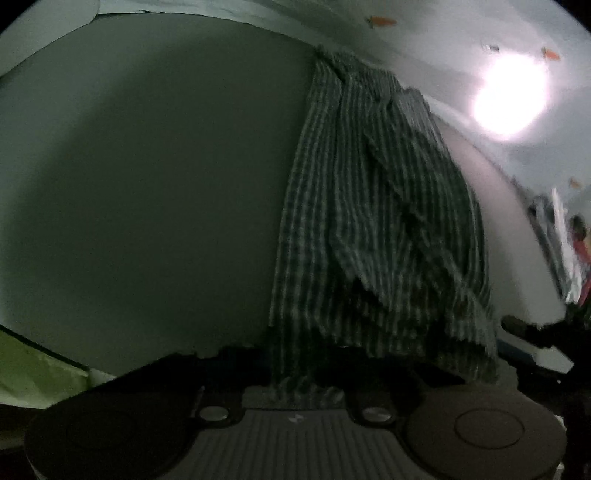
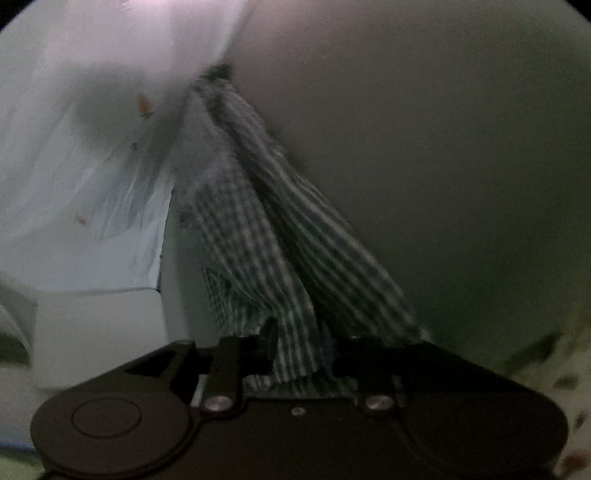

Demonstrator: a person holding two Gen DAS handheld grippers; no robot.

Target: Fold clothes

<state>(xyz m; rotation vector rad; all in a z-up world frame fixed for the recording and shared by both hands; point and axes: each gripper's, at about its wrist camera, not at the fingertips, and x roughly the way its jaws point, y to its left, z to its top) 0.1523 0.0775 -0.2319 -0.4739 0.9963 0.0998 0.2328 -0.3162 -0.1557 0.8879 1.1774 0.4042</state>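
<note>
A dark green and white checked garment (image 1: 369, 221) lies bunched in a long strip on a plain grey-green surface (image 1: 147, 184). Its near end runs into my left gripper (image 1: 306, 384), whose jaws are shut on the fabric; the fingertips are lost in shadow under it. In the right wrist view the same garment (image 2: 280, 240) stretches from a far corner down to my right gripper (image 2: 301, 354). There a narrow tongue of cloth lies between the black fingers (image 2: 236, 354), with a dark gap on either side, so the jaws stand open around it.
A white sheet with small orange prints (image 2: 92, 184) lies left of the garment and along the far edge (image 1: 380, 21). A bright glare (image 1: 509, 96) washes out the upper right. A yellow-green cloth (image 1: 33, 369) sits at the lower left. A dark shape (image 1: 532, 332) shows at the right edge.
</note>
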